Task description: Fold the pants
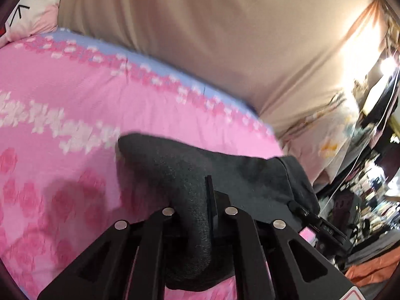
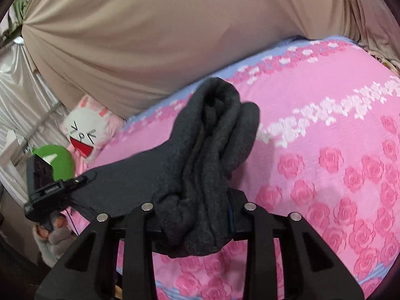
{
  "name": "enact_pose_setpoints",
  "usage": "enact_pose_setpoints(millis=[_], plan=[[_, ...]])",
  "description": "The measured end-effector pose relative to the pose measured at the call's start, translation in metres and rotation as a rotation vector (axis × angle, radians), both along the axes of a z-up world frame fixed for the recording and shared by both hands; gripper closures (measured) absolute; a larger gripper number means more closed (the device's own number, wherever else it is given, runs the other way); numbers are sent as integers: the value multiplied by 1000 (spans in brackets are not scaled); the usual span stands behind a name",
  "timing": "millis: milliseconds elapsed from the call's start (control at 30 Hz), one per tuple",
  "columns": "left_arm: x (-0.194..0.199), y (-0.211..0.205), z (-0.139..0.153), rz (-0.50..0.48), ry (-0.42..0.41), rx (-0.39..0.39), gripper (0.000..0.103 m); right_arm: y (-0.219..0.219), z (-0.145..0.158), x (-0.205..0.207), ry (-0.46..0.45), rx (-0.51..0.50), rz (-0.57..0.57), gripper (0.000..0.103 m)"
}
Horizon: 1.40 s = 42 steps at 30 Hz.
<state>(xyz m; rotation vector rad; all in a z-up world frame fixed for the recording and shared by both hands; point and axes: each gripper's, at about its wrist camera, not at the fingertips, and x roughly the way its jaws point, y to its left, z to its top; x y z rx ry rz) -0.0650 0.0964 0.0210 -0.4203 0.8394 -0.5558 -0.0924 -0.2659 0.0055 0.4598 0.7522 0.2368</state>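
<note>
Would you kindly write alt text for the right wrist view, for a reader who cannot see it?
The right claw grips a bunched fold of dark grey pants over a pink rose-patterned bedspread. At left, the left claw holds the same pants, near a white rabbit plush and beige drape.

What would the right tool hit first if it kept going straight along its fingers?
The right tool is already clamped on the dark grey pants, so that bunched fabric lies first in its line. Beyond it, probably the pink rose bedspread, since the tool tips downward; depth past the cloth is unclear.
</note>
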Motion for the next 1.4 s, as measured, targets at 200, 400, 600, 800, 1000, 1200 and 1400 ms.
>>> enact_pose_setpoints(millis=[200,400,600,800,1000,1200,1400], plan=[[-8,-12,-58,55,131,81,81,7,-30,-10,60,-62,-47,50],[-8,-36,-52,17,104,159,43,19,-29,-9,44,-103,-39,32],[-19,-61,-51,37,47,336,40,31,-32,-6,27,-141,-54,27],[-21,-59,-45,66,34,394,63,27,-32,-5,28,-98,-69,58],[-21,-60,-30,79,4,439,89,27,-23,-8,21,-86,-74,67],[-28,-61,-11,80,-39,447,92,28,-9,-16,-5,-69,-69,67],[-38,-67,12,85,-97,460,96,35,13,-28,-64,-50,-46,68]])
